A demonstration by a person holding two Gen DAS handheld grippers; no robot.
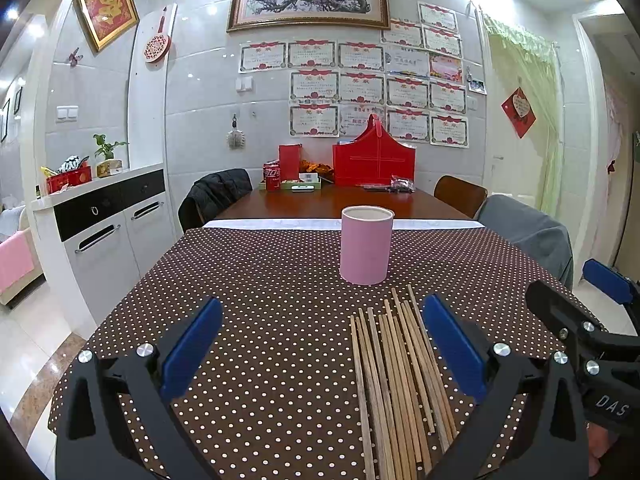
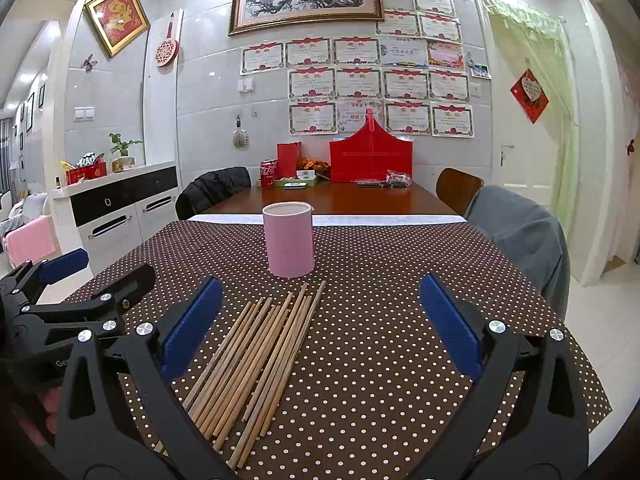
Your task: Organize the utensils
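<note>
Several wooden chopsticks (image 1: 396,380) lie side by side on the brown polka-dot tablecloth (image 1: 260,280); they also show in the right wrist view (image 2: 256,360). A pink cylindrical holder (image 1: 365,245) stands upright just beyond them, and shows in the right wrist view (image 2: 289,239) too. My left gripper (image 1: 322,344) is open and empty above the cloth, with the chopsticks near its right finger. My right gripper (image 2: 320,328) is open and empty, with the chopsticks near its left finger. Each gripper shows at the edge of the other's view: the right one (image 1: 580,304), the left one (image 2: 92,276).
A wooden table (image 1: 340,204) continues behind the cloth with red boxes (image 1: 374,160), a can and snacks at its far end. Chairs with jackets stand left (image 1: 216,196) and right (image 1: 528,236). A white cabinet (image 1: 108,220) is on the left.
</note>
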